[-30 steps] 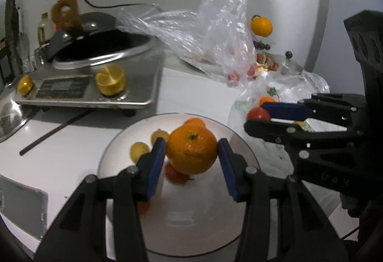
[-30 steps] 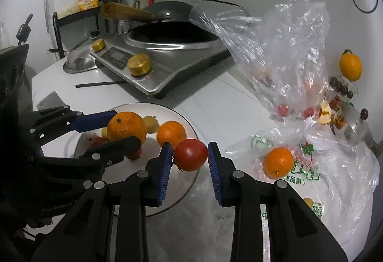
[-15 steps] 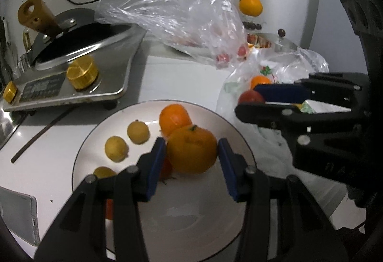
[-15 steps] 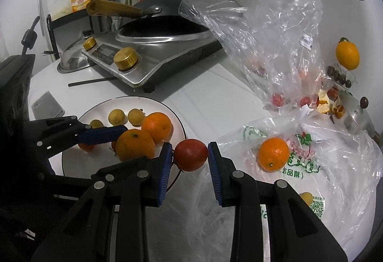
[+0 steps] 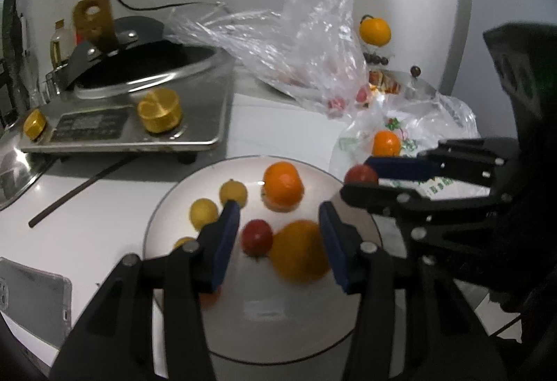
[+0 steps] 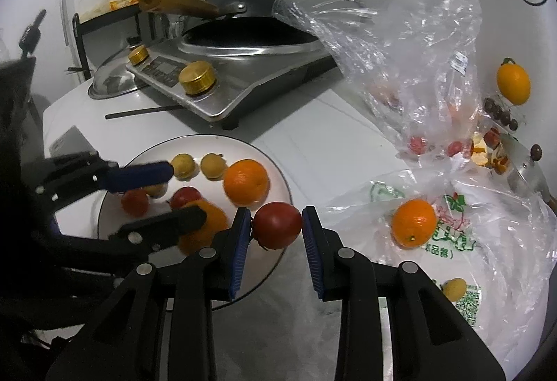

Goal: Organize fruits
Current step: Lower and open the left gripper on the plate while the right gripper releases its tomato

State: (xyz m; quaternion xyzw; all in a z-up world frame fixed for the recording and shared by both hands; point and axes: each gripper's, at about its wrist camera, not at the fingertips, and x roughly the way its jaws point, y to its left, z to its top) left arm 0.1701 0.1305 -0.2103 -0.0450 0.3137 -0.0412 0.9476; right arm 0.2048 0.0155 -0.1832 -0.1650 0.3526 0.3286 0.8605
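Observation:
A white plate (image 5: 278,315) holds an orange (image 5: 282,186), two small yellow fruits (image 5: 233,193) and a red tomato (image 5: 257,237). My left gripper (image 5: 280,241) hovers over the plate and its jaws are opening. A second orange (image 5: 300,254), blurred, lies between the blue pads but is free of them, down by the plate. My right gripper (image 6: 276,231) is shut on a red tomato (image 6: 277,229) at the plate's right rim (image 6: 278,179). Another orange (image 6: 413,222) rests on the printed plastic bag (image 6: 463,241).
An induction cooker with a wok (image 5: 132,123) stands behind the plate, with a dark stick (image 5: 80,189) in front of it. A crumpled clear bag (image 6: 417,60) holding small red fruits lies at the back right. A yellow-orange fruit (image 6: 513,83) sits by the wall.
The left gripper's pads have parted from the orange, which has dropped lower towards the plate and blurs. The right gripper still holds its tomato by the plate rim.

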